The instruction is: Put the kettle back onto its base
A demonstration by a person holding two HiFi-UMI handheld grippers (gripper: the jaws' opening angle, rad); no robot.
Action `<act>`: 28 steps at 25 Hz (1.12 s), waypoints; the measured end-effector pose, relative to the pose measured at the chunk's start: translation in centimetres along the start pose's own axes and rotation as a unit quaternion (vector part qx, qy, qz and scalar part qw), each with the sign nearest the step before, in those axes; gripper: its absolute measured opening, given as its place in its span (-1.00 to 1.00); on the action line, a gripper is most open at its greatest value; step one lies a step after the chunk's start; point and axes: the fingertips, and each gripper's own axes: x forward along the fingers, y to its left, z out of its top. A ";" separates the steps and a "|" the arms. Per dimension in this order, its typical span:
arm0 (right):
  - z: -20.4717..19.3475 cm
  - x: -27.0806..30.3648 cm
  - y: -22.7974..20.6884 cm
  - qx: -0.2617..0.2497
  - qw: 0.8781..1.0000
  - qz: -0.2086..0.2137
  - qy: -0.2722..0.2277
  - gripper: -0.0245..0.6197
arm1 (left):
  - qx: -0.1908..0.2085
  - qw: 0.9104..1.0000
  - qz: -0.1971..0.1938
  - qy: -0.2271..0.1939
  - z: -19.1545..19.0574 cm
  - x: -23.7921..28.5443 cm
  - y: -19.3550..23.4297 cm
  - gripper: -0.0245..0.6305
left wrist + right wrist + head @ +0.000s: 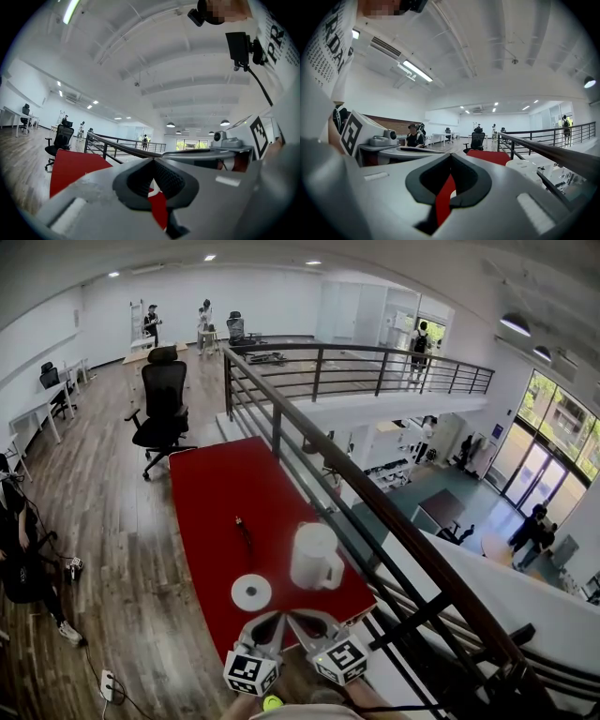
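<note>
The white kettle (314, 557) stands upright on the red table (211, 493), its handle toward the near right. Its round white base (251, 592) lies just left of it, apart from it, with a black cable (246, 538) running away across the table. Both grippers hover at the table's near edge, short of the base and kettle. My left gripper (273, 619) (153, 160) is shut with nothing in it. My right gripper (296, 619) (451, 154) is shut and empty too. The right gripper view shows the kettle (526, 169) ahead to the right.
A dark metal railing (375, 512) runs along the table's right edge, with a drop to a lower floor beyond. A black office chair (164, 409) stands past the table's far end. A person (21, 554) sits at the left; a power strip (108, 684) lies on the floor.
</note>
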 end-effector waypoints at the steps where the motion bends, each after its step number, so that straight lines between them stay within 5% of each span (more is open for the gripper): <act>1: 0.0 0.2 -0.3 0.001 1.000 -0.001 0.000 -0.91 | -0.001 1.000 0.000 0.001 0.0 0.3 0.2 -0.95; 12: -0.4 1.5 -4.0 0.006 1.000 0.020 0.009 -0.91 | 0.014 0.999 0.036 -0.004 -0.1 4.0 1.4 -0.95; 19: -2.1 2.5 -5.8 0.002 0.999 0.037 0.030 -0.91 | 0.012 0.997 0.066 0.034 -2.1 5.9 2.3 -0.95; 28: -5.3 2.3 -10.9 0.003 0.999 0.003 0.048 -0.79 | 0.005 0.997 0.062 0.048 -4.8 10.2 1.7 -0.95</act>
